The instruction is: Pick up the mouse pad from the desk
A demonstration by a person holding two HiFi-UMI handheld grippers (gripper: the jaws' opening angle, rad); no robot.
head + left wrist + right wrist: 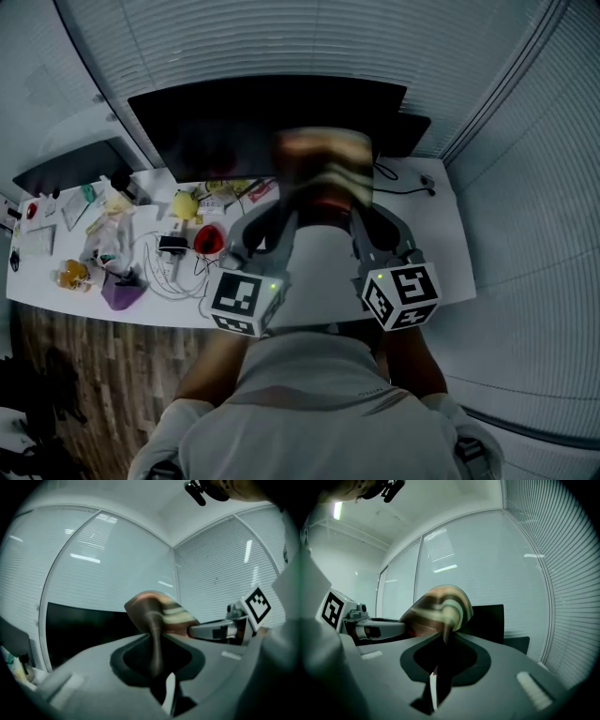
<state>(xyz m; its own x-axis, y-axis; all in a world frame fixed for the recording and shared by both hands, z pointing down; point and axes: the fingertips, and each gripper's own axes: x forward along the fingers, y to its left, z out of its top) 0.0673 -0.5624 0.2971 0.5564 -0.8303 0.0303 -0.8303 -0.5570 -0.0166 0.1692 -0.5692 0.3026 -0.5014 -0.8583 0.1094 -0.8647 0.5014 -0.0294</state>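
The mouse pad (323, 173), brown with pale stripes and blurred, hangs in the air above the white desk (441, 234), in front of the dark monitor (272, 122). My left gripper (284, 214) is shut on its left edge and my right gripper (362, 214) on its right edge. In the left gripper view the pad (159, 611) bends up out of the closed jaws (154, 644), with the right gripper (220, 630) beside it. The right gripper view shows the pad (440, 609) curling above the pinching jaws (443, 641) and the left gripper (375, 630) at left.
The desk's left half is cluttered: a yellow toy (185, 203), a red object (208, 239), tangled cables (169, 272), a purple item (122, 292). A second dark screen (66, 164) stands far left. Window blinds (309, 42) run behind the desk. Wooden floor (103, 375) lies below.
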